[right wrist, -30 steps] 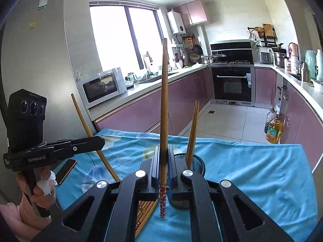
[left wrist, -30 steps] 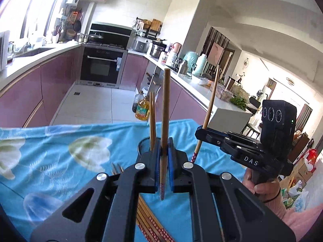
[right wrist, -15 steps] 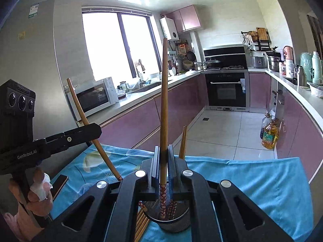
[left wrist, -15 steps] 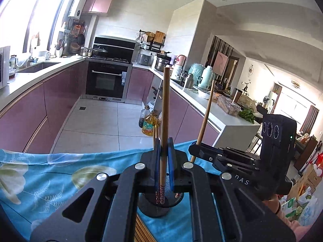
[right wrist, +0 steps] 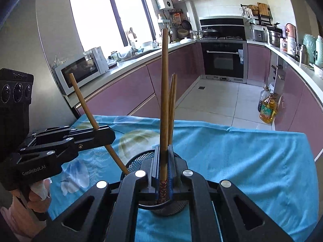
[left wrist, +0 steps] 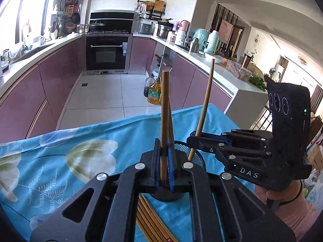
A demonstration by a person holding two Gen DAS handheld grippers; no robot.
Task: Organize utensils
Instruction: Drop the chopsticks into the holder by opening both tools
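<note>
Wooden chopsticks, 1 clenched in the left tongs (left wrist: pixel 166 178), 1 in the right tongs (right wrist: pixel 163 181), could miss the mesh cup (right wrist: pixel 137 162) if released tilted.

- Your left wrist fisheye rides just behind the black left gripper (left wrist: pixel 166 161), tilted down across the blue flower-printed tablecloth (left wrist: pixel 60 161) toward the built-in black oven (left wrist: pixel 107 54).
- Your right wrist fisheye sits equally close behind the black right gripper (right wrist: pixel 164 161), angled down toward the window and purple cabinets.
- Both views share the black wire-mesh holder (right wrist: pixel 139 161), the cloth, the oven, and each other's gripper.
</note>
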